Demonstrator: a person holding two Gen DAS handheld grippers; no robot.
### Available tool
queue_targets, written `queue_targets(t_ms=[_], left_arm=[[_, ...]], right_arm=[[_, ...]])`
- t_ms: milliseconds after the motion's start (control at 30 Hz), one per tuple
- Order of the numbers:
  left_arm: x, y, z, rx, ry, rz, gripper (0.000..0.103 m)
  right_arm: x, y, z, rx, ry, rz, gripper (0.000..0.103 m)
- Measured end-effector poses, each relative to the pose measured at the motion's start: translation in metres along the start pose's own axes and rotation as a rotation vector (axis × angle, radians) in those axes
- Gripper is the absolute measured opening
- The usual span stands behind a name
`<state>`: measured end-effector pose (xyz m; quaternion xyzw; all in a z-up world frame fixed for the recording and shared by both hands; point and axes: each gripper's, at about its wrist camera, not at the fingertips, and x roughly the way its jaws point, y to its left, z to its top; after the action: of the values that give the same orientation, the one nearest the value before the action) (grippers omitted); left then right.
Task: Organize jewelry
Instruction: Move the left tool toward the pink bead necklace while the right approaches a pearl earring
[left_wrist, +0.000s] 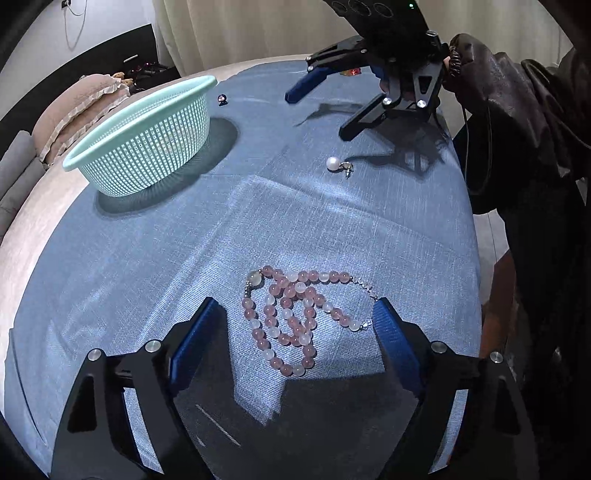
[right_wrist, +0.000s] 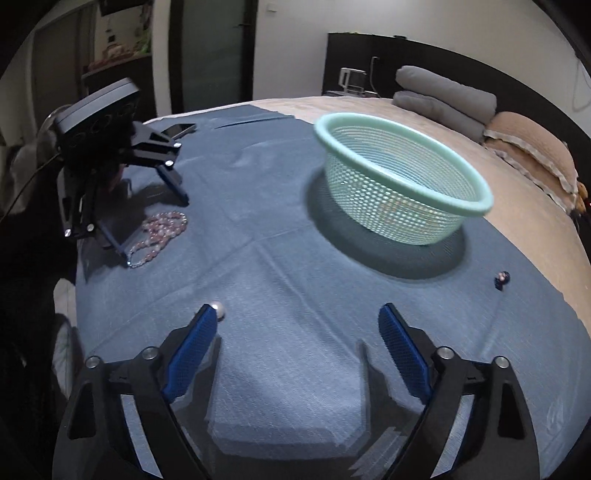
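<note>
Left claw (left_wrist: 295, 317) stands open astride the beads (left_wrist: 291, 317); lower it, close on the heaped middle. Right claw (right_wrist: 299, 314) open, pearl (right_wrist: 218, 308) outside its left finger.

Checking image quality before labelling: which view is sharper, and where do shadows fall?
Left wrist view: sharp, bead necklace crisp, hard shadows beside the basket and under the right gripper. Right wrist view: motion-blurred, ghosted edges below the jaws, basket rim smeared. Both bend heavily at the fisheye edges.
</note>
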<state>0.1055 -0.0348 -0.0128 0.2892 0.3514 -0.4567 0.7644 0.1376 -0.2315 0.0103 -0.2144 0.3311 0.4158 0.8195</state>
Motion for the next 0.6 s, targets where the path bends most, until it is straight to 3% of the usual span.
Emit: queue_targets(t_ms=[333,467,600], left_arm=[[0.005,0.004,-0.002,-0.023,-0.004,-0.006,0.082],[0.004,0.006,-0.001,-0.046,-0.007,-0.017,0.074],[0.007,0.007,0.003,-0.035,0.004,-0.018,0.067]], right_arm=[[0.01,0.02,0.001,-0.041,0.041,0.07,0.071],[0.012,0.024,0.006,-0.043,0.032,0.058,0.071],[0.02,0.028,0.009,-0.061,0.082,0.038,0.067]])
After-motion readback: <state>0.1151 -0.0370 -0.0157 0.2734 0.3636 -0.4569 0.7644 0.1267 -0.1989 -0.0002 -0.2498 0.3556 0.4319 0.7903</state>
